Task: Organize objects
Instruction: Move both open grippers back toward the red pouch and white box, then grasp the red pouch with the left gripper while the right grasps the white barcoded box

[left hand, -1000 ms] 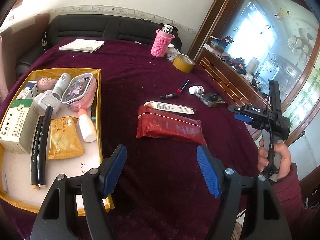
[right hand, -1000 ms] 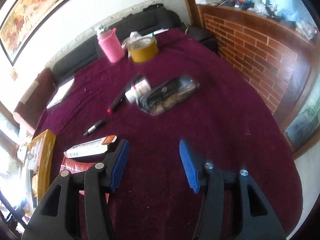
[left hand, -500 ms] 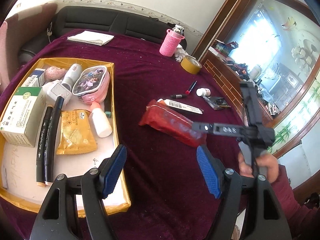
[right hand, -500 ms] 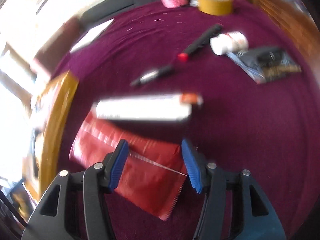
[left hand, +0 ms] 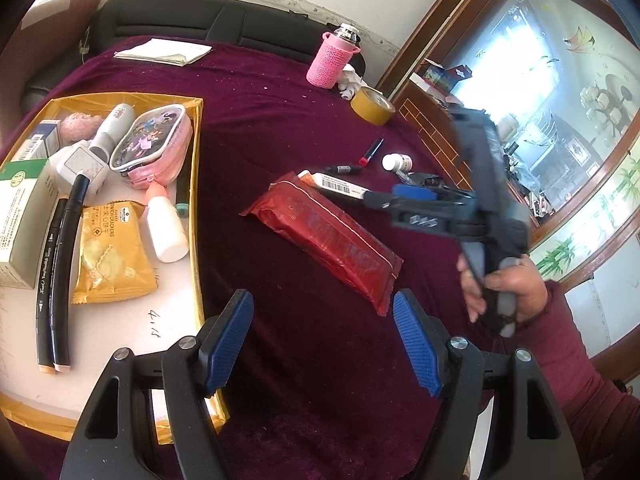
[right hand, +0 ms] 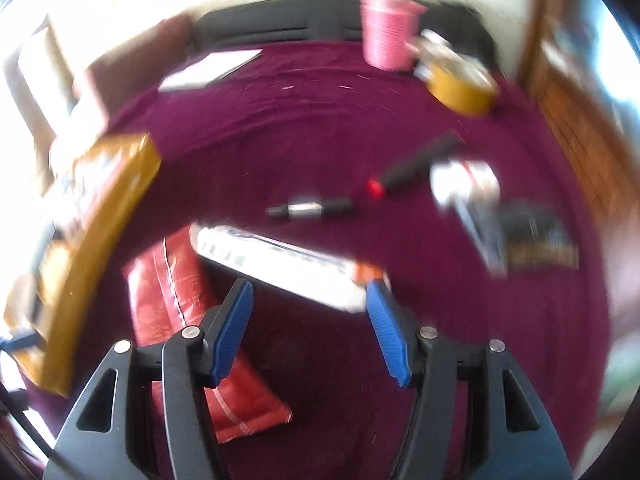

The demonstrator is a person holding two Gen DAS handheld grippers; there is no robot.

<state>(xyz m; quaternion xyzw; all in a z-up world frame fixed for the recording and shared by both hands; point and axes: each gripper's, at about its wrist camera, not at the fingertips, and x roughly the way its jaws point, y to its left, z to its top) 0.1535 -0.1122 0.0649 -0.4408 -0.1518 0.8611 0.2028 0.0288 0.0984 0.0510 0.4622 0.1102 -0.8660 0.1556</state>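
A red foil packet (left hand: 326,236) lies on the maroon tablecloth (left hand: 280,128), with a white tube (left hand: 340,186) just beyond it. Both show blurred in the right wrist view: the red packet (right hand: 176,292), the white tube (right hand: 280,264). My right gripper (right hand: 308,316) is open and empty, hovering just above the tube's near side; it also shows in the left wrist view (left hand: 412,196). My left gripper (left hand: 320,340) is open and empty, near the packet's front end. A yellow tray (left hand: 196,216) at the left holds several items.
Two black markers (left hand: 370,152) (left hand: 342,169), a white pill bottle (left hand: 396,162) and a dark packet (right hand: 528,236) lie past the tube. A pink bottle (left hand: 330,62), yellow tape roll (left hand: 372,106) and folded paper (left hand: 162,52) sit at the back.
My right gripper has swung left from the dark packet and pill bottle and come down over the white tube and red packet. My left gripper has drifted slightly, staying open.
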